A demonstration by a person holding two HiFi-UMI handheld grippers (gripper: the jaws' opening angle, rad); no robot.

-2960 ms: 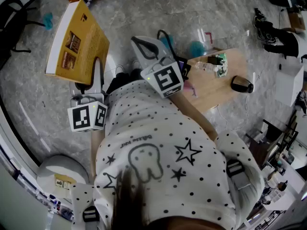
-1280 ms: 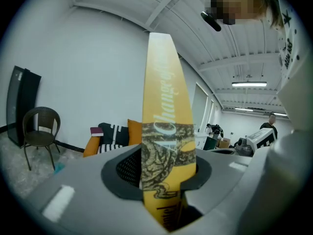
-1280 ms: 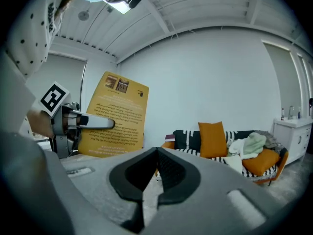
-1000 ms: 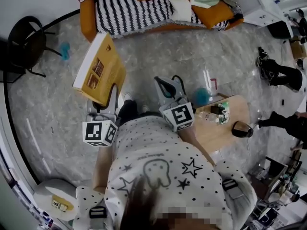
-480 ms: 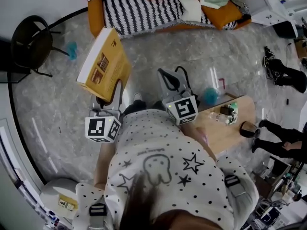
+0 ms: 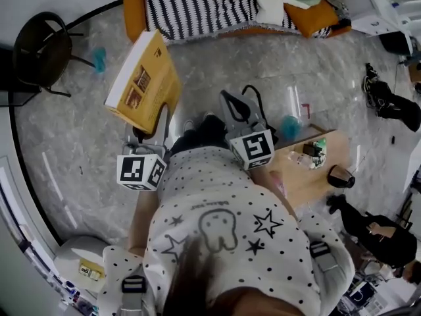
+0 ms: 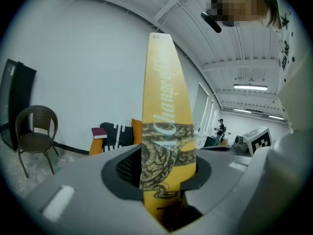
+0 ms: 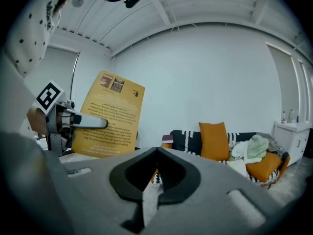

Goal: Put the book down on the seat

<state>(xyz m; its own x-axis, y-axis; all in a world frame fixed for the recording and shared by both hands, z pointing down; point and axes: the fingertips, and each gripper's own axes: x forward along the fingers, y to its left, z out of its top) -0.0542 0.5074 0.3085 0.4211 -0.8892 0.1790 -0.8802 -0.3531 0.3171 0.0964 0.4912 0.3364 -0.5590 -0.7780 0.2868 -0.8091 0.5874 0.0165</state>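
I see the yellow book point(image 6: 141, 84) upright, short of the striped sofa point(image 6: 197, 5). My left claw point(image 7: 166, 170) pinches its lower edge; the right claw point(image 8: 156, 153) is pressed together, empty.

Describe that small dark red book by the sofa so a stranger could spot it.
Find the striped black-and-white sofa with orange ends. On the orange armrest nearest the dark wicker chair lies the small dark red book. Unlike the large yellow book clamped in the left claw, it is small, dark and lying flat.
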